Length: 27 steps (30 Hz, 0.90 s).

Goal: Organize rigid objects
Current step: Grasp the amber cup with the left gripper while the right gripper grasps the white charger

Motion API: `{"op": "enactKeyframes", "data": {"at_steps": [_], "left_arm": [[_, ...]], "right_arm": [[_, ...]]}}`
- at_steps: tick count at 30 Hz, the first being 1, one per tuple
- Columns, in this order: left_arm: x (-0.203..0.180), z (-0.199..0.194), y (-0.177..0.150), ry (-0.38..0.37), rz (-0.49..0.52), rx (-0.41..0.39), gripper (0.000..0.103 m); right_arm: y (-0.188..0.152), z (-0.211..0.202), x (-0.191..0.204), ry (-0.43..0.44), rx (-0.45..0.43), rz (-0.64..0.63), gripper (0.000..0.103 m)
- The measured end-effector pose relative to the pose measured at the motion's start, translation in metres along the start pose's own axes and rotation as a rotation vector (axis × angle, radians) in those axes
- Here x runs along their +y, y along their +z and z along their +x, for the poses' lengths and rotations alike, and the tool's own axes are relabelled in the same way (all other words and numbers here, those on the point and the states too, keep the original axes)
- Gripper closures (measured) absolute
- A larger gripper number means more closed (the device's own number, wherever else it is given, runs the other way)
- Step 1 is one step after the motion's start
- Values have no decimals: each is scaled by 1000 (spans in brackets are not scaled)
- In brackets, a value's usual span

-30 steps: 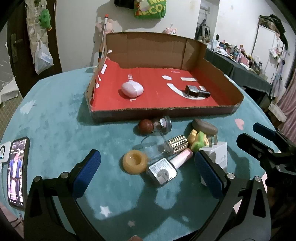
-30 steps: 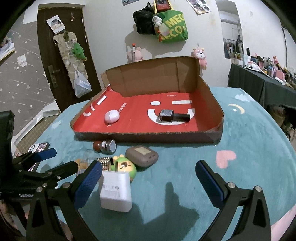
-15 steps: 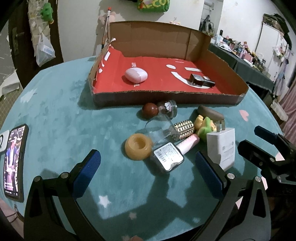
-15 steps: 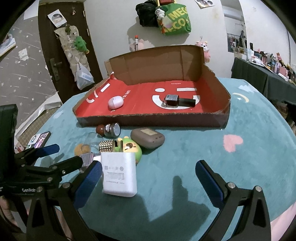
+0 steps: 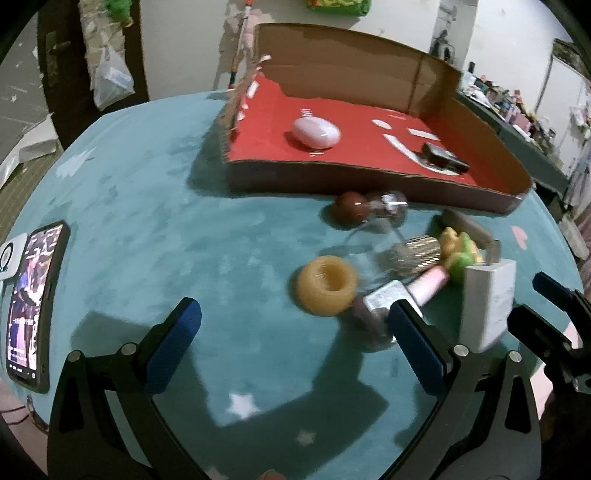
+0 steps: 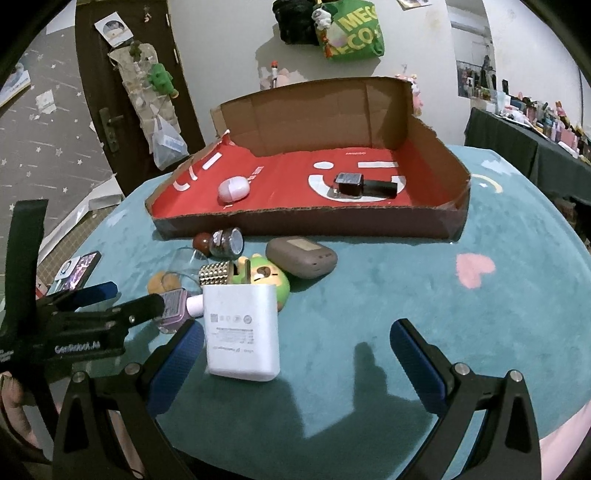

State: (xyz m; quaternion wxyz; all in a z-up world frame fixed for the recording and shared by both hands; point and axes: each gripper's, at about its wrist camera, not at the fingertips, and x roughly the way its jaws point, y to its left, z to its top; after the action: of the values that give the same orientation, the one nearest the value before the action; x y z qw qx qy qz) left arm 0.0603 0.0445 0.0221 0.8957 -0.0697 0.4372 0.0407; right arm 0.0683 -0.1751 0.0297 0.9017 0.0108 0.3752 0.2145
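Both claws spread apart, empty: left claw, right claw. White charger stood lower centre, label print unreadable. Cardboard box upper centre. "MEG" read on green bag.

We see a round teal-covered table bearing a red-lined cardboard tray, a white rectangular charger, a grey-brown oval case and a black smartphone.

Both grippers lower, nearer white charger (jaws wide).

White charger by spread right gripper, cardboard tray beyond
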Motion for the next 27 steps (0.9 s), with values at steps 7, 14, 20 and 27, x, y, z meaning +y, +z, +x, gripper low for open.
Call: {"op": "enactKeyframes", "data": {"at_steps": [7,14,20,27], "left_arm": [[21,-1,0,38,-38,-12,0],[15,17,-3,72,13,22,0],[14,23,5,70,13,15,1],[13,29,15,78,14,0,5]], "right_arm": [[0,9,8,12,17,-16,0],[-3,17,15,-4,35,-39,0],[-5,24,19,-9,56,-52,12],[-3,29,24,18,66,-58,22]]}}
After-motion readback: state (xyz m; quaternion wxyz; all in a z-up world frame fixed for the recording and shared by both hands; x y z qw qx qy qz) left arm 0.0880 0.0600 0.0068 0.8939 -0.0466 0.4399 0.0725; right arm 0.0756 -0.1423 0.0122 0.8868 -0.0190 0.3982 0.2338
